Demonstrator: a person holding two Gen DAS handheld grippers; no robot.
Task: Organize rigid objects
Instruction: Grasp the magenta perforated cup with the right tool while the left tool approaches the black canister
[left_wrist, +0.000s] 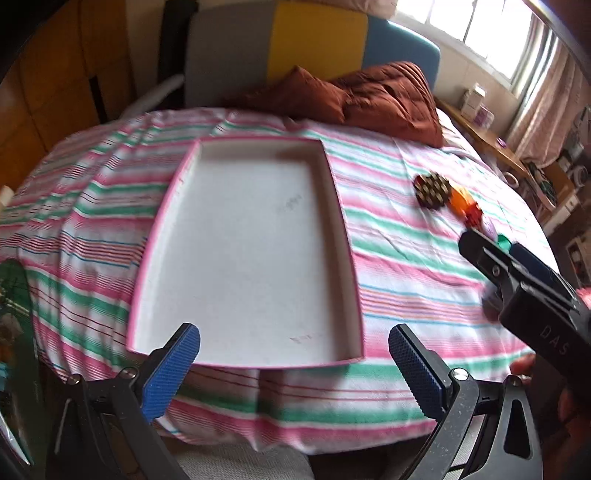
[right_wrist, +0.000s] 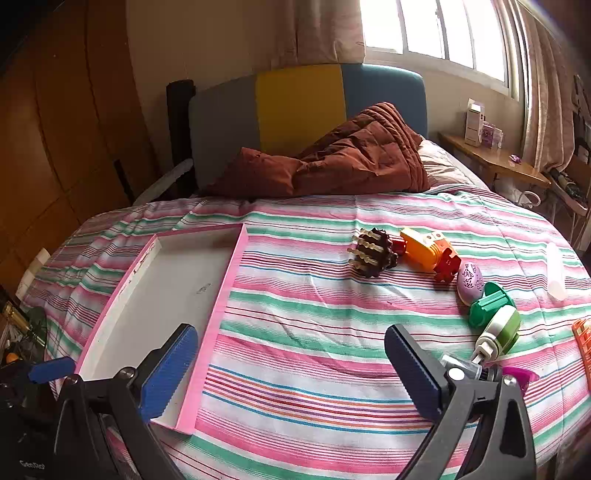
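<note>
Fingers (left_wrist: 173, 369) of both grippers spread, nothing between; purple egg (right_wrist: 470, 282) clear only from right wrist.

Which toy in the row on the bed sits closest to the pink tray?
The dark brown peg toy, at the row's left end. The orange toy, purple egg and green pieces lie progressively farther right, away from the tray.

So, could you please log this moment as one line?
left tool: open, empty | right tool: open, empty | tray: empty | toys: on bed
</note>
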